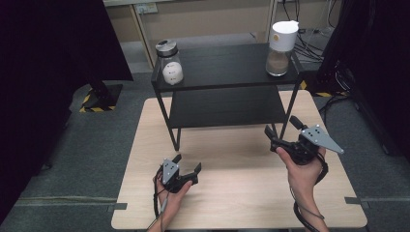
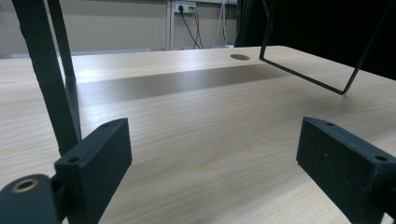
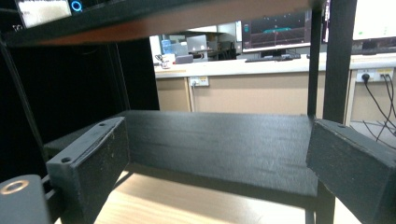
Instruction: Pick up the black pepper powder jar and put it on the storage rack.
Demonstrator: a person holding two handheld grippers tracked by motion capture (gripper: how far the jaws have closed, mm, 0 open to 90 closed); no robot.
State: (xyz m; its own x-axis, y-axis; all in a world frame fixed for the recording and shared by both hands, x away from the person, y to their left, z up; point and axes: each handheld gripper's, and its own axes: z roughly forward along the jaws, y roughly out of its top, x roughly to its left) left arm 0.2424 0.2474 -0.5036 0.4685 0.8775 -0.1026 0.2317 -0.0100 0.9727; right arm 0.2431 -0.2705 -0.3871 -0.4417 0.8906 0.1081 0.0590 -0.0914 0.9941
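The left gripper [image 1: 186, 166] has its jaws spread wide with nothing between them; in the left gripper view [image 2: 215, 158] only bare wood grain lies between the two black pads. It rests low over the near left part of the worktop [image 1: 241, 193], held in the person's left hand [image 1: 170, 195], and points toward the rack.

The right gripper [image 1: 283, 129] also stands with jaws wide and empty. In the right gripper view [image 3: 217, 158] they frame the front edge of the lower shelf [image 3: 224, 149] without touching it. The right hand [image 1: 302, 166] holds it near the rack's front right leg [image 1: 289, 113], above the worktop.

The black two-tier rack [image 1: 227, 65] stands on the far half of the worktop. On its top shelf, at the left corner, sits a glass jar with a metal lid [image 1: 170, 63] holding something white; at the right corner stands a taller jar with a white lid [image 1: 281, 48] holding a brownish fill. The two jars are well apart from each other and from both grippers.
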